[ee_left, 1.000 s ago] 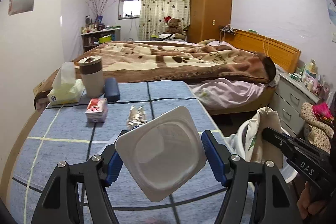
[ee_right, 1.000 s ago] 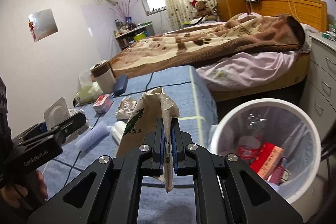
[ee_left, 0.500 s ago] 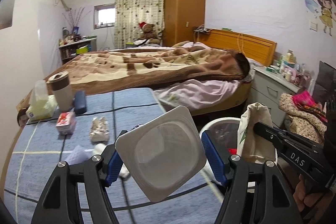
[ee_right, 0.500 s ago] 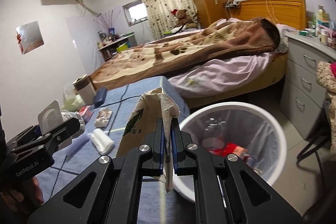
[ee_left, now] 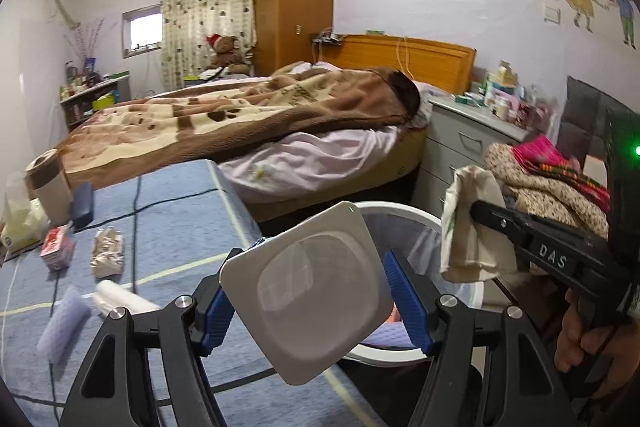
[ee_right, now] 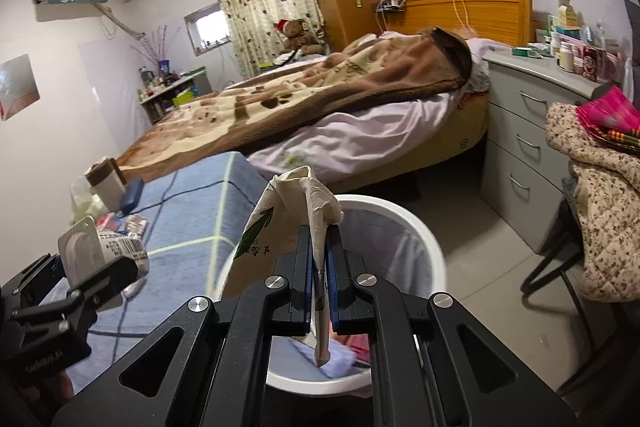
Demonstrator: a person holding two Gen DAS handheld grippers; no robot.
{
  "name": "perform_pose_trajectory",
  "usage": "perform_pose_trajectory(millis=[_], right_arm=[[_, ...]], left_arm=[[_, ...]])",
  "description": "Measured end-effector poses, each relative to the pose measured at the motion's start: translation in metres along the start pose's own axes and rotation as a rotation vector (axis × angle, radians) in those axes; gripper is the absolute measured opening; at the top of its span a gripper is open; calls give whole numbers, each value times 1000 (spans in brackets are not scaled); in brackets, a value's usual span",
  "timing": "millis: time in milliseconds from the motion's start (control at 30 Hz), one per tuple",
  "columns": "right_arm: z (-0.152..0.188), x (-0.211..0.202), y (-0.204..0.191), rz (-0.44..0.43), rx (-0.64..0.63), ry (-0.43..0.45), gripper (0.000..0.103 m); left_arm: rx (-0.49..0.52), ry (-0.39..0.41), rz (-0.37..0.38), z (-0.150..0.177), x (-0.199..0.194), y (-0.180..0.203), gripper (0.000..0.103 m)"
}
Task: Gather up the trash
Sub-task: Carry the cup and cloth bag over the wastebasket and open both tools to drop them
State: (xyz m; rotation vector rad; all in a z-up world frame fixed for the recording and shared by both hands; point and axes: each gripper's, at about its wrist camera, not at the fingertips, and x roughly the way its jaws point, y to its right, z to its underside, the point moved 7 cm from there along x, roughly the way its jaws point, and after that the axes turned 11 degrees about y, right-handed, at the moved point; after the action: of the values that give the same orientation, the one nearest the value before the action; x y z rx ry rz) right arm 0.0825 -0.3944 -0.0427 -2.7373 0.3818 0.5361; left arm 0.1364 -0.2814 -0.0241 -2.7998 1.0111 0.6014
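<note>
Starting at the far left of the left wrist view, several pieces of rubbish lie on the blue checked table (ee_left: 168,227): a small red carton (ee_left: 56,253), a crumpled foil wrapper (ee_left: 107,253), a pale purple roll (ee_left: 62,323) and a white wad (ee_left: 120,301). None of them is touched by either tool.

Further right, the left gripper (ee_left: 308,293) is clamped on a white plastic tray (ee_left: 306,291), its blue pads pressed against the tray's two opposite edges. The tray is held tilted, over the table's right edge and partly in front of the bin.

Behind it stands the white trash bin (ee_left: 424,217) on the floor, just beside the table. Rightmost in this view, the right gripper (ee_right: 319,291) is pinched tight on a crumpled paper bag (ee_right: 280,211) with a green arrow print. The right wrist view shows the bag hanging directly over the bin's opening, with red and other scraps already at the bottom.

The step in hand looks like the drop: both pieces are carried and are at, or nearly at, the bin. The bag seems ready to go; the right jaws need only part. The tray probably needs a little more travel to the right so that it clears the rim before the left jaws let go. Because it is broad and light, it could catch on the rim or glance off the bag, so releasing one item at a time seems safer. After that, the litter on the table remains to be fetched.
</note>
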Motion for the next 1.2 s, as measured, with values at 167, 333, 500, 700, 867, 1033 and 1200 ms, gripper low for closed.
perform_pose_trajectory(millis=[167,333,500,700,867,1033,1200], right_arm=[[5,4,12,16,2,-21,6],[10,9,21,37,-20,-49,6],[13,15,30,58,-29,-71,6],[18,25,36,83,-51,-103,8],[23,28,40,104,-55,-126,10],[24,27,41,111,-47,-133,24],[19,22,35,97,-48,-109,39]], left_arm=[[15,-28,26,8,16,15,70],[20,-49,52,14,30,24,70],[28,-60,66,17,40,31,71],[26,-53,88,14,47,36,71],[18,-58,99,16,51,36,72],[6,-52,103,15,50,34,74],[-10,-49,95,12,45,28,74]])
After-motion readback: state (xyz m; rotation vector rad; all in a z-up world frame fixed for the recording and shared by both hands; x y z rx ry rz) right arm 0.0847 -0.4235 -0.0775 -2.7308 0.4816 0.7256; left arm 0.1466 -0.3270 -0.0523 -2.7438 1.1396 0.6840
